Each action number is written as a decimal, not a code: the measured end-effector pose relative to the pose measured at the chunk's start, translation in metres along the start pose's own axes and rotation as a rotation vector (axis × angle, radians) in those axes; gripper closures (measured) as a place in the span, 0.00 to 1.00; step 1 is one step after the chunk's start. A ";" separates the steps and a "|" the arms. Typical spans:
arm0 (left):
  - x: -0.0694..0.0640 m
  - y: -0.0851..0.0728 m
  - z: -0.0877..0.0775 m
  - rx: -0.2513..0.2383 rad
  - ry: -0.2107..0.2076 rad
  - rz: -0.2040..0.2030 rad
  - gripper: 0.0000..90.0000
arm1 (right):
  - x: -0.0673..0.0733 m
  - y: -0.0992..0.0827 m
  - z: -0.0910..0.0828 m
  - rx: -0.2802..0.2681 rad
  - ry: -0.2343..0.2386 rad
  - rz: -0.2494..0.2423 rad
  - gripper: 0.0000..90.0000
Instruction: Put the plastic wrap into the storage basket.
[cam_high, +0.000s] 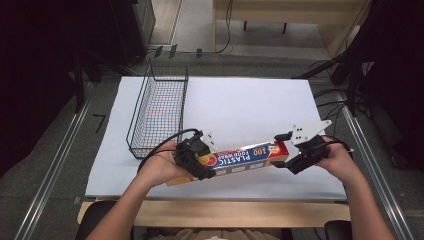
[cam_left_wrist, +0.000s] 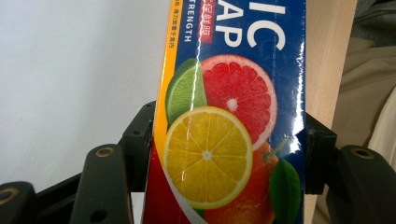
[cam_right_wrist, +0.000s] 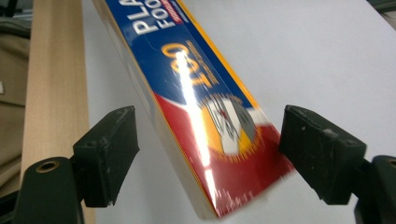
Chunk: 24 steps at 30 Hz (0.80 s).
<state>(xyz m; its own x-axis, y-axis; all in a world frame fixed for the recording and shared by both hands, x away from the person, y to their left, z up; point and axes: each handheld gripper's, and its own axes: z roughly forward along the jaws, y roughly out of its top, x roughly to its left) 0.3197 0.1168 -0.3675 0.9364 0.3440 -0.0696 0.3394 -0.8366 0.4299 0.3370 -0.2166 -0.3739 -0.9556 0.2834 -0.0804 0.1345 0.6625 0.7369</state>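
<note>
A long blue, red and yellow plastic food wrap box is held slightly above the white table top near the front edge. My left gripper is shut on its left end; in the left gripper view both pads press the box at the citrus picture, one on each side. My right gripper is at the box's right end. In the right gripper view its jaws stand open, and the red end of the box lies between them with a gap to each pad.
A black wire basket stands empty at the back left of the white sheet. The wooden table edge runs along the front, with the person's forearms over it. Cables lie on the floor at right.
</note>
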 end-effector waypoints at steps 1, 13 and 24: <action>0.001 0.000 -0.001 0.003 -0.002 -0.002 0.43 | -0.002 -0.002 -0.002 -0.007 -0.011 0.005 0.23; 0.006 -0.006 -0.021 -0.034 0.027 -0.045 0.43 | -0.017 -0.024 -0.001 0.007 -0.070 0.071 0.22; 0.017 -0.016 -0.044 -0.089 0.072 -0.111 0.43 | -0.015 -0.029 0.037 0.070 -0.083 0.129 0.21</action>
<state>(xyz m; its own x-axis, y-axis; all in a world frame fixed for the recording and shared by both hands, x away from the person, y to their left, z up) 0.3265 0.1548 -0.3355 0.8838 0.4643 -0.0580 0.4279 -0.7520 0.5014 0.3570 -0.2141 -0.4187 -0.9047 0.4238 -0.0450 0.2759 0.6628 0.6961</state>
